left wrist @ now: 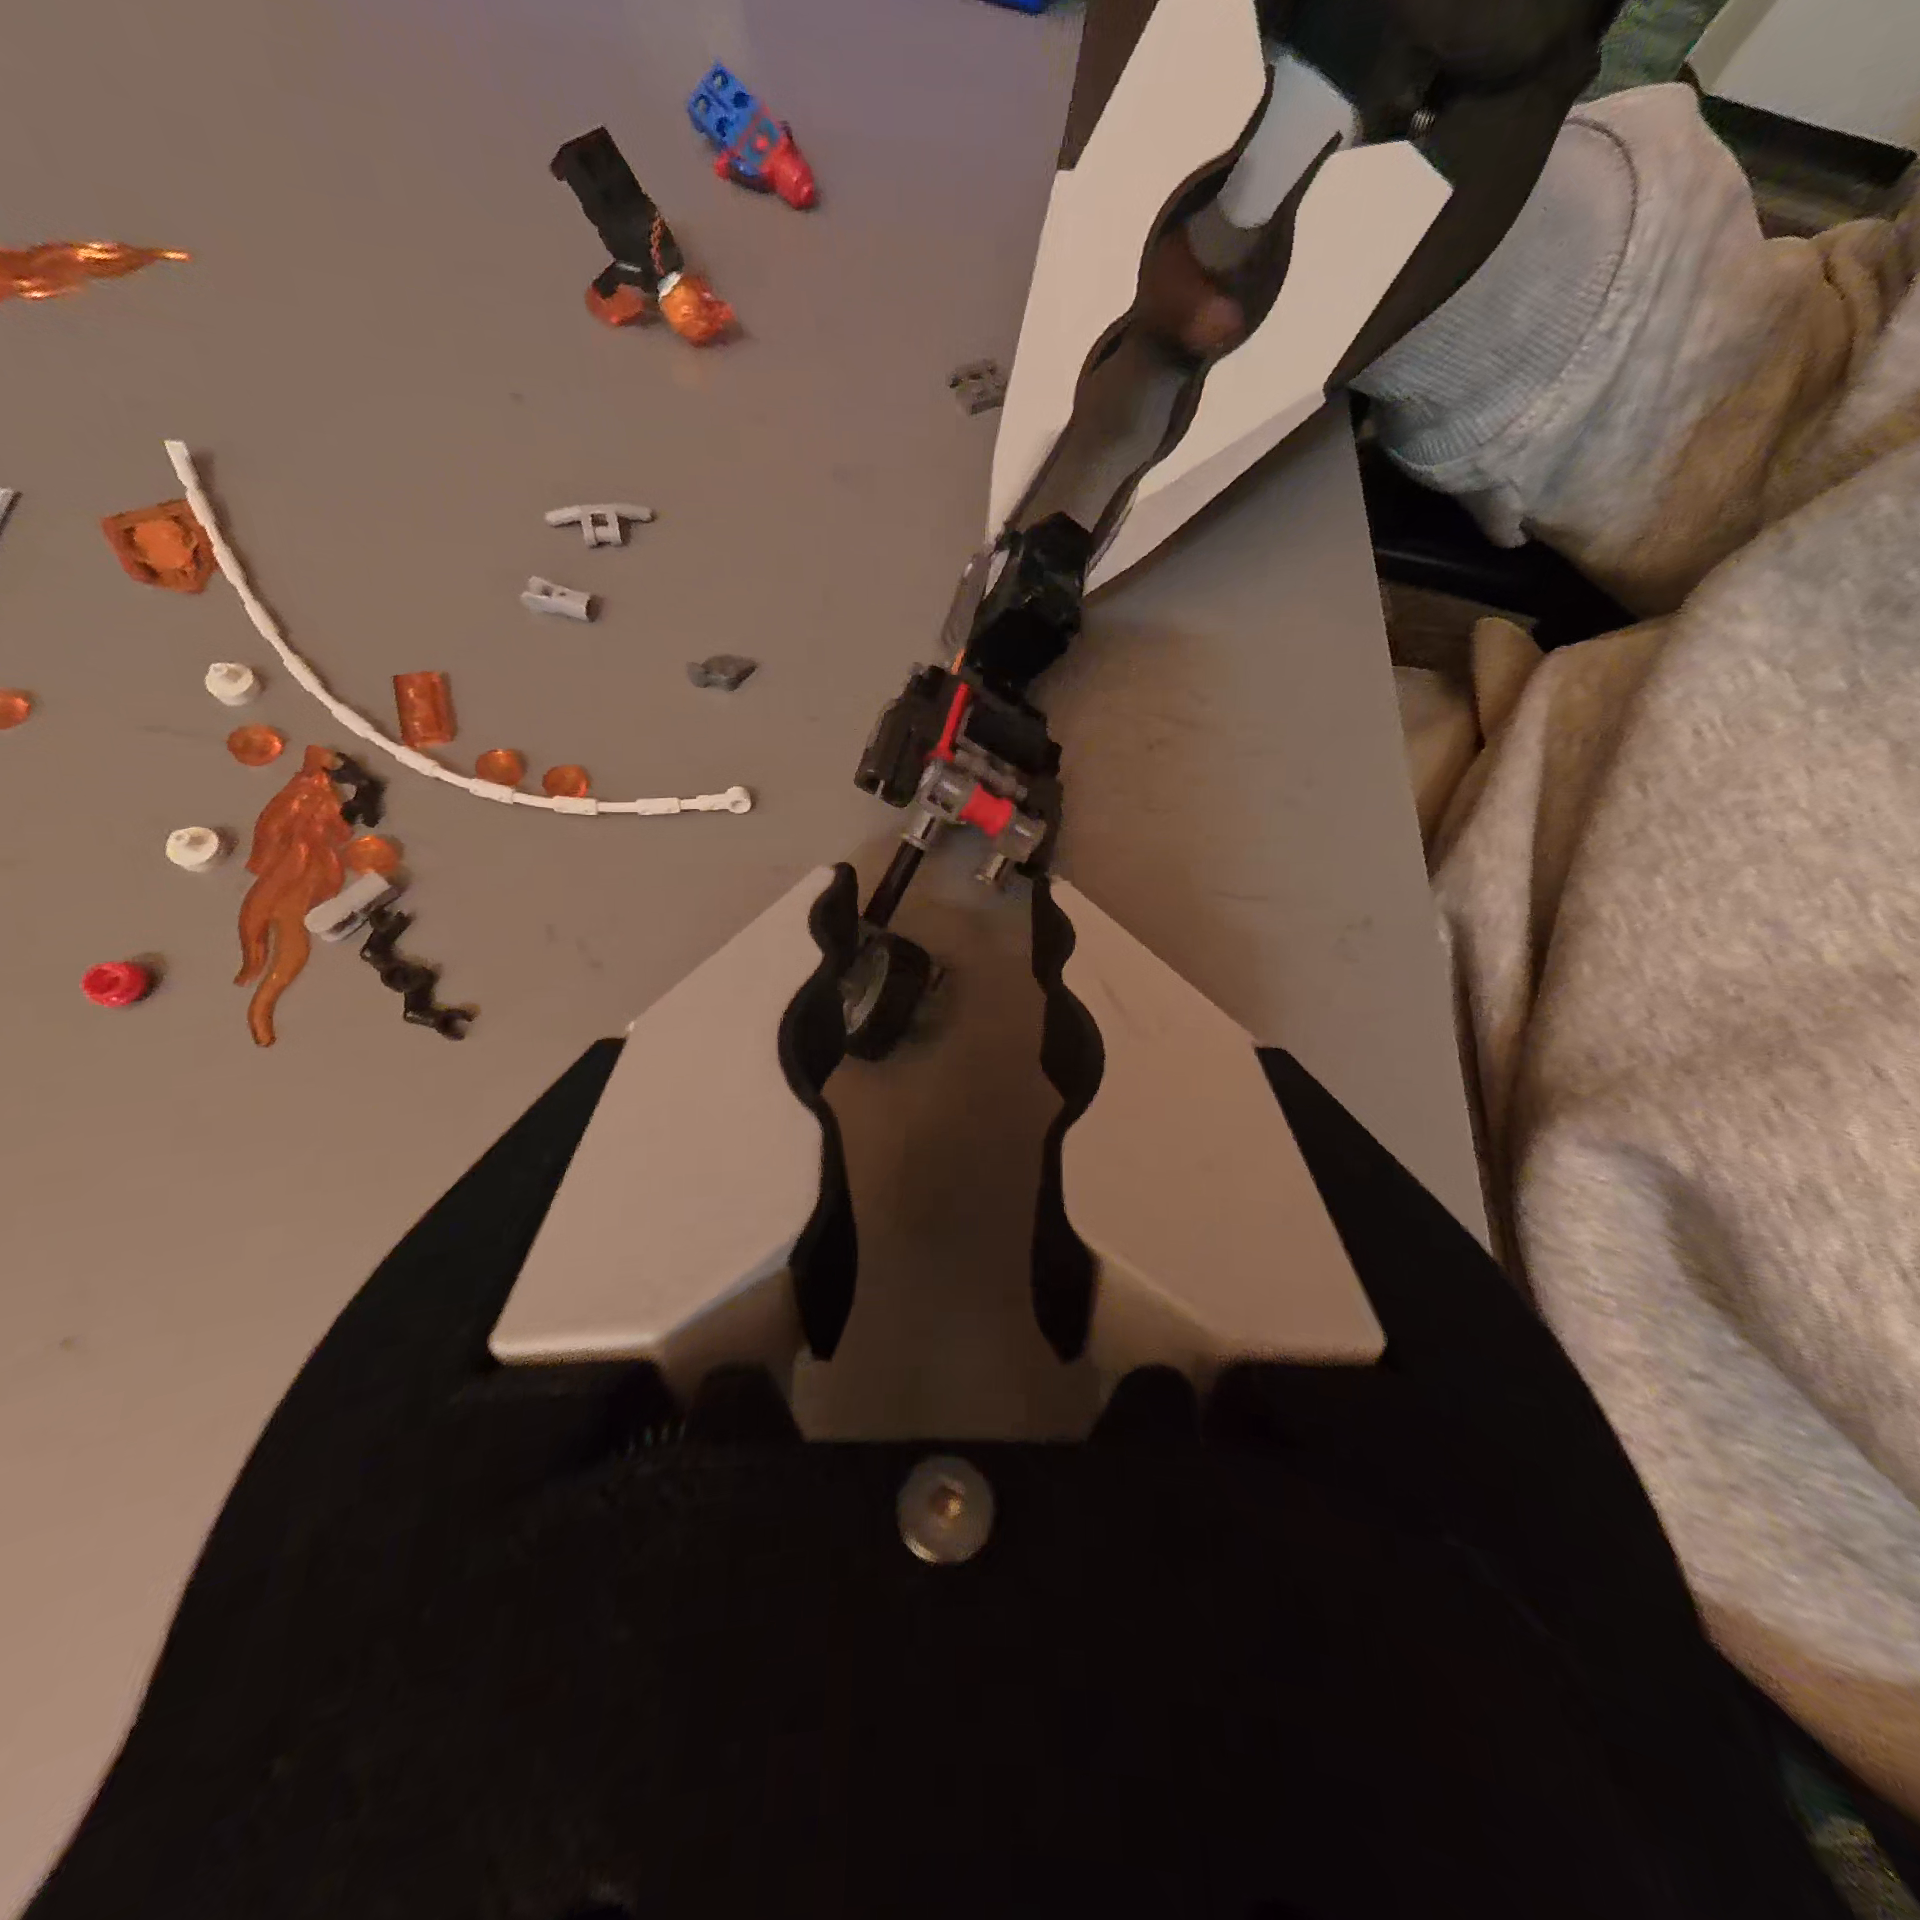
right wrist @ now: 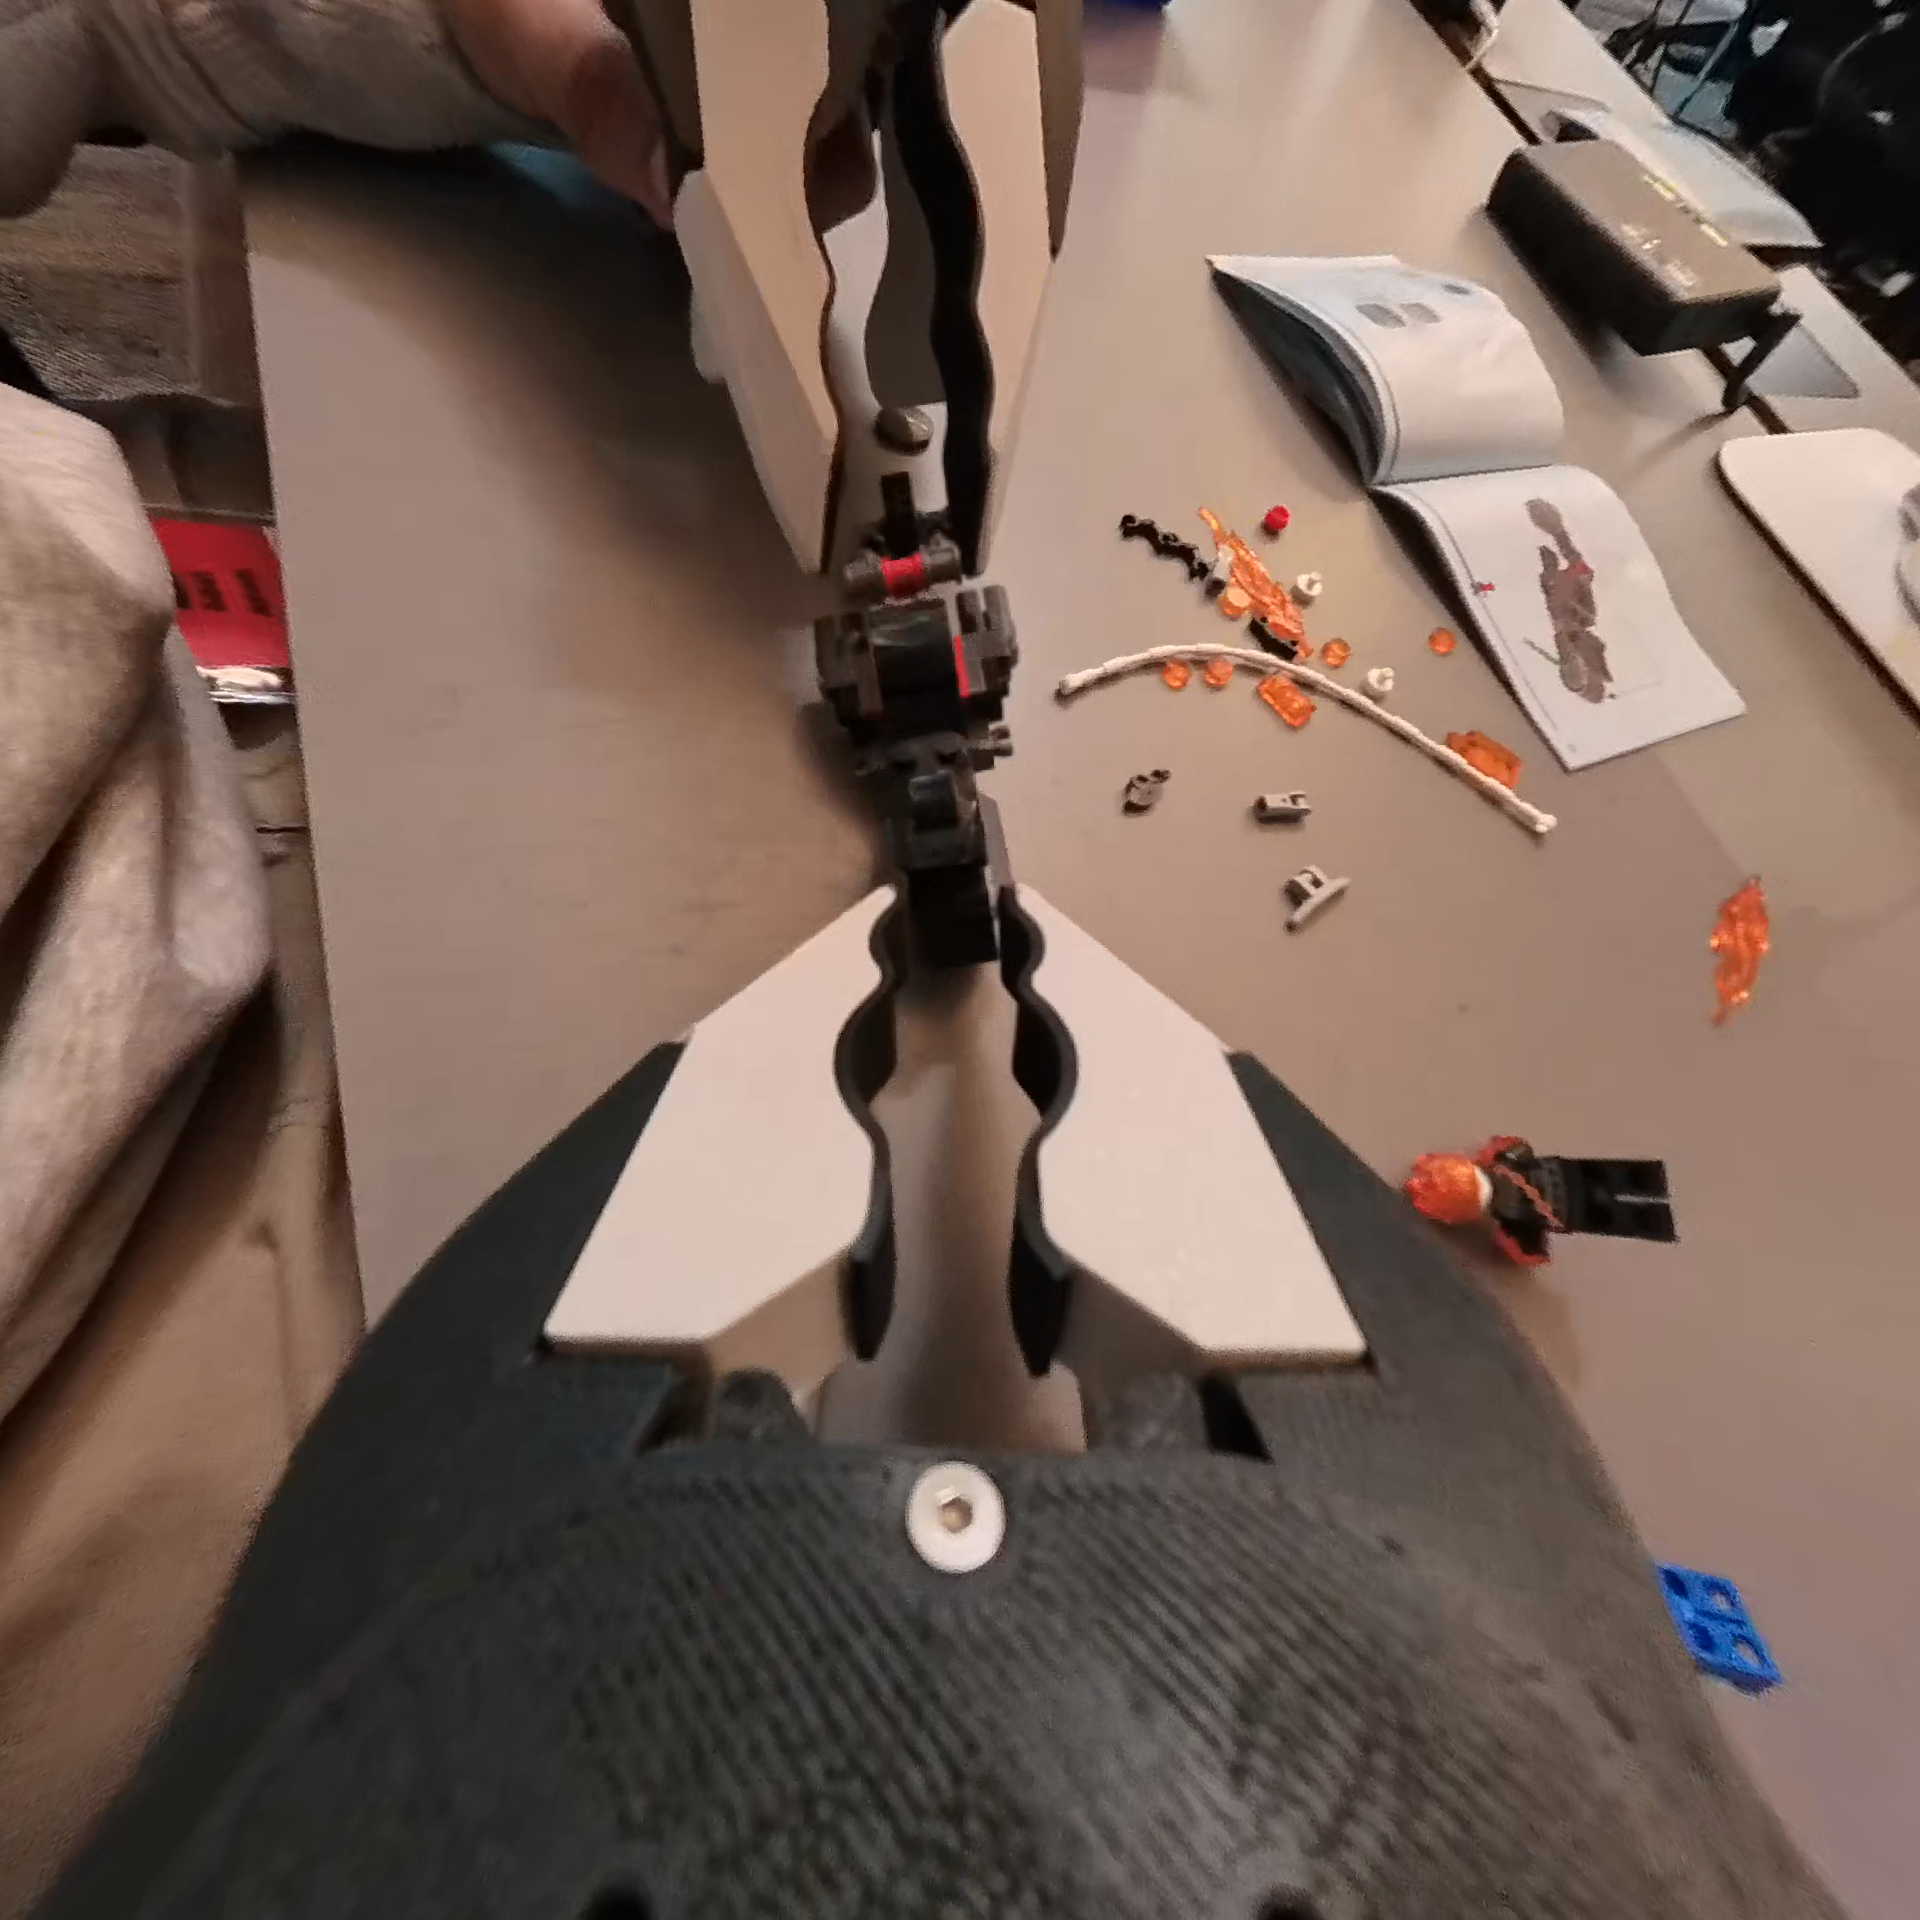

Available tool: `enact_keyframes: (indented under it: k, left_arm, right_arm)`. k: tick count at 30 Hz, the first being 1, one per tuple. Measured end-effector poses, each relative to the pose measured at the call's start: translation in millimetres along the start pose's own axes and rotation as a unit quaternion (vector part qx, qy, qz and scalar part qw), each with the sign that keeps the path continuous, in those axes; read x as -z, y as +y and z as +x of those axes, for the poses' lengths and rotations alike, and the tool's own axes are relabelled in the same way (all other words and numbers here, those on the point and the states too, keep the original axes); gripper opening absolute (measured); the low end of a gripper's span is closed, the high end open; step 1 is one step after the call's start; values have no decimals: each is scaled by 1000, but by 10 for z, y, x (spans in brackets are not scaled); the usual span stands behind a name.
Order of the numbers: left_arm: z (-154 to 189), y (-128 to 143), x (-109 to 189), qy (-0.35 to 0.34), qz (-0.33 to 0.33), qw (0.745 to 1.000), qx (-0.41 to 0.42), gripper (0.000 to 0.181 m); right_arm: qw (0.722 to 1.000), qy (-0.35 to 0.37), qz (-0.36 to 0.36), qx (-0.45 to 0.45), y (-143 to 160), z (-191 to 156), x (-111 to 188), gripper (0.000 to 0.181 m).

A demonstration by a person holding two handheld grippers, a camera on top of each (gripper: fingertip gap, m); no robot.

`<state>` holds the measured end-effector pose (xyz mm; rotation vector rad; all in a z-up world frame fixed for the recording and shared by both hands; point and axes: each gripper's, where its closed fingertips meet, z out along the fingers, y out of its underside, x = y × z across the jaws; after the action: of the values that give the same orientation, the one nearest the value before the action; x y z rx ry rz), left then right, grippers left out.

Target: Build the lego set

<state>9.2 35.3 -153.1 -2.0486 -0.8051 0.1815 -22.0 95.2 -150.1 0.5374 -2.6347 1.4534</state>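
Observation:
A black and grey Lego model with red pins [left wrist: 961, 753] hangs above the table between my two grippers. My right gripper [right wrist: 945, 914] is shut on the model's black end [right wrist: 940, 904]; in the left wrist view it [left wrist: 1039, 545] reaches in from the top. My left gripper [left wrist: 940, 888] is open. A small black wheel [left wrist: 888, 992] on a thin black axle from the model sits between its jaws, against the left finger and apart from the right one. In the right wrist view the left gripper [right wrist: 899, 551] comes in from the top, with the wheel [right wrist: 904, 426] inside.
Loose pieces lie on the grey table [right wrist: 520, 727]: a white chain [left wrist: 343, 707], orange flame parts [left wrist: 296, 862], small grey parts [left wrist: 597, 525], and a black minifigure with a flame head [left wrist: 644, 249]. An open instruction booklet [right wrist: 1455, 416] lies beyond. The table edge [left wrist: 1392, 727] and a grey sleeve [left wrist: 1662, 831] are close. The grippers' ends are close to 8 cm from one another.

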Motion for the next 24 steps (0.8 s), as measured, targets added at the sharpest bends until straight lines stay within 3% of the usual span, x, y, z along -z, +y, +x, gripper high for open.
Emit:
enact_keyframes:
  k: [10, 24]
  left_arm:
    - [-72, -4, 24, -5, 7, 999, 33, 39]
    - [-35, 31, 14, 32, -1, 997, 66, 43]
  right_arm:
    - [998, 48, -3, -26, 30, 176, 13, 20]
    - [998, 51, 32, -4, -28, 147, 93, 22]
